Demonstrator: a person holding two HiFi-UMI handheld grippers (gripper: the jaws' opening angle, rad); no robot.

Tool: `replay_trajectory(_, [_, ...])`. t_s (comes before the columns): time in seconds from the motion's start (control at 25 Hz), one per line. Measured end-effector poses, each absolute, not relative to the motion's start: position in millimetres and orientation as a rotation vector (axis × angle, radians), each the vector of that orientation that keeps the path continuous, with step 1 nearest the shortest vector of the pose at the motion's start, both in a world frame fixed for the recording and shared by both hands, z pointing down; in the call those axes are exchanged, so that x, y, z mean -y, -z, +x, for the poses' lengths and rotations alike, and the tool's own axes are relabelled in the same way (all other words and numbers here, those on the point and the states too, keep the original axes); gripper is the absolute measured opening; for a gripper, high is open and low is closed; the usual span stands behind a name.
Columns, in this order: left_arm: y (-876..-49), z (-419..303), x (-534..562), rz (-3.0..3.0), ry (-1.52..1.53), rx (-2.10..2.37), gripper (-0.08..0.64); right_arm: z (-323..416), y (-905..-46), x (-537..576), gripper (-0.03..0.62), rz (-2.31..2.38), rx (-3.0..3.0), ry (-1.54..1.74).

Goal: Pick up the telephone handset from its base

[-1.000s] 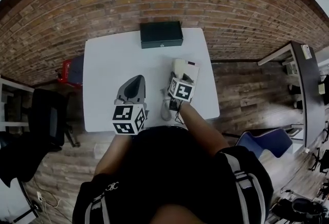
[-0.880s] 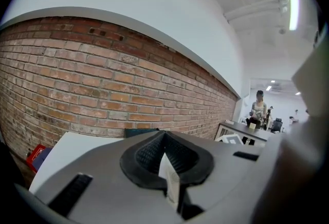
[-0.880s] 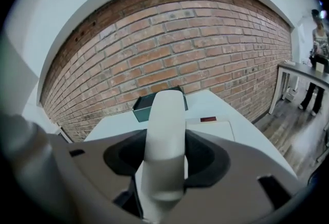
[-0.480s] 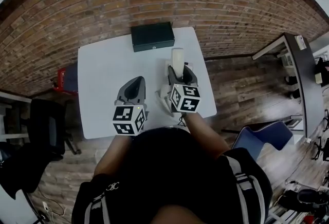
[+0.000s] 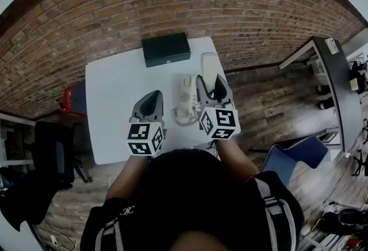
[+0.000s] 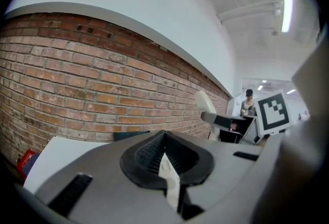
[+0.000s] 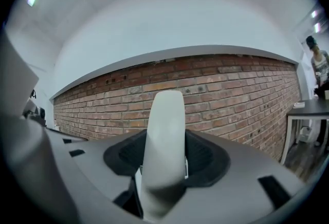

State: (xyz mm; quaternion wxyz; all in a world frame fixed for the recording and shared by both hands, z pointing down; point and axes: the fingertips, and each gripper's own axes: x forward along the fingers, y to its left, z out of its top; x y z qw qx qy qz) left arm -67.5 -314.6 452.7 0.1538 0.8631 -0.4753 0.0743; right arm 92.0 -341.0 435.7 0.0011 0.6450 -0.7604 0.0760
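Two grippers show: your right gripper clamps the long cream plastic telephone handset, raised clear of its cream base on the white table; your left gripper is closed on nothing.

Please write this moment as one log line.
right gripper: shut on handset | handset: off base | left gripper: shut, empty

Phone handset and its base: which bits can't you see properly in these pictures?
- handset: its lower end is hidden between the jaws of the right gripper in the right gripper view, and under that gripper's marker cube in the head view.
- telephone base: its buttons are too small to read in the head view, and neither gripper view shows it.
- cord: head view, too thin to tell where it joins.
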Motion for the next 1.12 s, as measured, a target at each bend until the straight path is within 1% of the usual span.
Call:
replay_trajectory(0.4, [-451.2,-60.2,318.2,2.487,-0.213,1.345,0.002,122.2,-440.2,321.8,0.206,2.092,2.332,-0.271])
replay_trajectory(1.12, [-454.6,-57.2,317.2,2.478,-0.224,1.318,0.002,118.9,-450.1,323.4,0.206,2.073,2.317,-0.340])
